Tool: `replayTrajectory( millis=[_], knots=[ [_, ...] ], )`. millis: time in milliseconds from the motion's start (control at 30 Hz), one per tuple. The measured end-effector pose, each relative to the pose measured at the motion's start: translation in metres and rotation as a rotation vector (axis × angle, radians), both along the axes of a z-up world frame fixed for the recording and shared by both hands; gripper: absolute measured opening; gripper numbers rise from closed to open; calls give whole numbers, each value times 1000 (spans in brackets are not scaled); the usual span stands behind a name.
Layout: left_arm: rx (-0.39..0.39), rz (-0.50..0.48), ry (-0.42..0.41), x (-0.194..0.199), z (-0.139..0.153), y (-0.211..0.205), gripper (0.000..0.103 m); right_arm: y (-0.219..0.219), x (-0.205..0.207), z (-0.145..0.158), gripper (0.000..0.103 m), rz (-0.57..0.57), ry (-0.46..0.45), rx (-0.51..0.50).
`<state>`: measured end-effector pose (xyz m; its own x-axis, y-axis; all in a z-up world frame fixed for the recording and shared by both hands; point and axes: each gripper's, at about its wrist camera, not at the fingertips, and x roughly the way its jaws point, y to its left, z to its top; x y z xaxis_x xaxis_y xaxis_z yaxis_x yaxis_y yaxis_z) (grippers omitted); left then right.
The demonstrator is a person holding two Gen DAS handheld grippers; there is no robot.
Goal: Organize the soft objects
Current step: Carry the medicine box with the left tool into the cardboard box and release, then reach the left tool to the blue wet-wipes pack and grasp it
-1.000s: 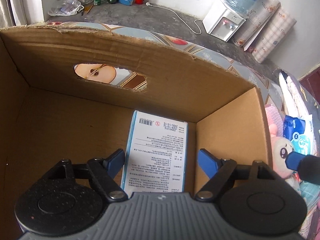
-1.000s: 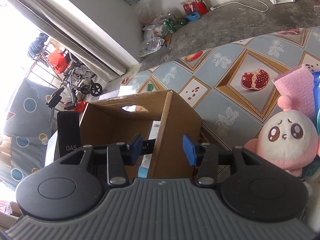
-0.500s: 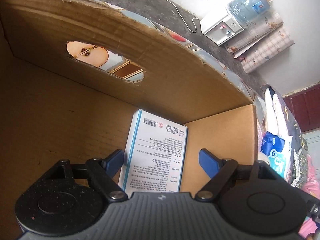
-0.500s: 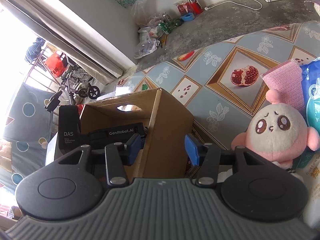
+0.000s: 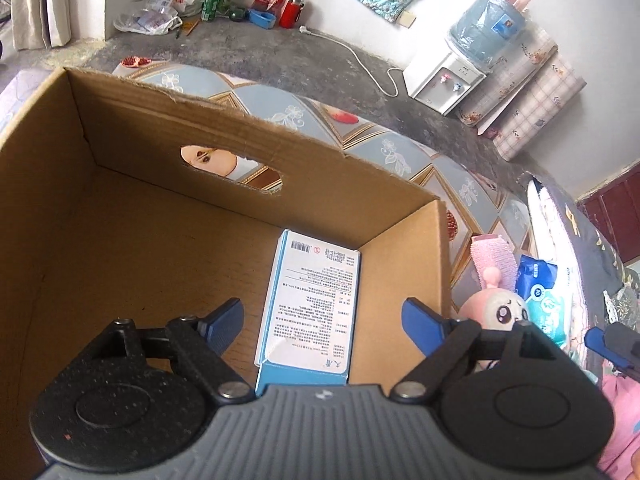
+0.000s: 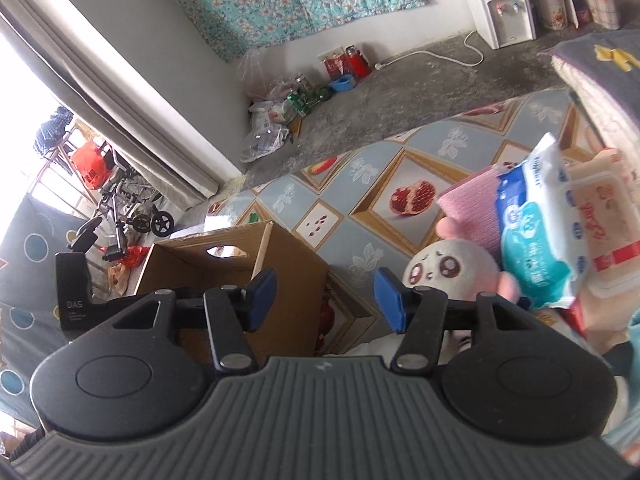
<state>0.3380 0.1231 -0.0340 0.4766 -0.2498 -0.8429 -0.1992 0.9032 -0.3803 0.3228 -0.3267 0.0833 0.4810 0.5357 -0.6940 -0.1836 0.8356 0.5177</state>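
Soft items are seen in two places. A blue-and-white tissue pack (image 5: 310,308) is laid flat on the floor of the cardboard box (image 5: 248,148), against its right wall, printed side up. The rest are piled outside the box to its right on the patterned cloth (image 6: 360,184): a pink plush toy (image 6: 448,268) with big eyes, a pink cloth (image 6: 468,208) behind it, a blue wet-wipe pack (image 6: 532,232) and a white-and-red wipe pack (image 6: 608,232) overlapping it. The plush is touched by the blue pack at its upper right; the pink cloth is partly hidden under both.

The left gripper (image 5: 322,320) is held above the open box, pointed down into it, jaws wide and opening; the tissue pack is framed between the blue pads but lies below them, untouched. The right gripper (image 6: 324,296) is held over the cloth between box and plush, jaws partly apart and opening, nothing between them; only the box corner and cloth are seen past the pads. Its tip (image 5: 600,342) is visible at the right edge of the left view, just beside the plush.

A handle cutout (image 5: 232,168) is cut in the far box wall. A water dispenser (image 5: 460,72) and a red flask (image 5: 290,10) are seen on the concrete floor beyond.
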Motion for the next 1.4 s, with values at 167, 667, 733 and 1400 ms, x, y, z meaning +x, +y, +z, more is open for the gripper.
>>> replayTrajectory(
  millis=[167,667,733,1400],
  knots=[
    [20,7,-73,-30,30,0,89,-44,-21,10,57,-59,-35,-41],
    [130,-282,-324,-76,102,-125,91,-109,-42,14,57,-150,-72,-76],
    [166,-343,-324,-68,97,-155,91,-113,-35,11,57,-157,-69,-87],
    [207,-635,-104,82,-17,-287,81,-133,103,-97,48,-94,148,-78]
  ],
)
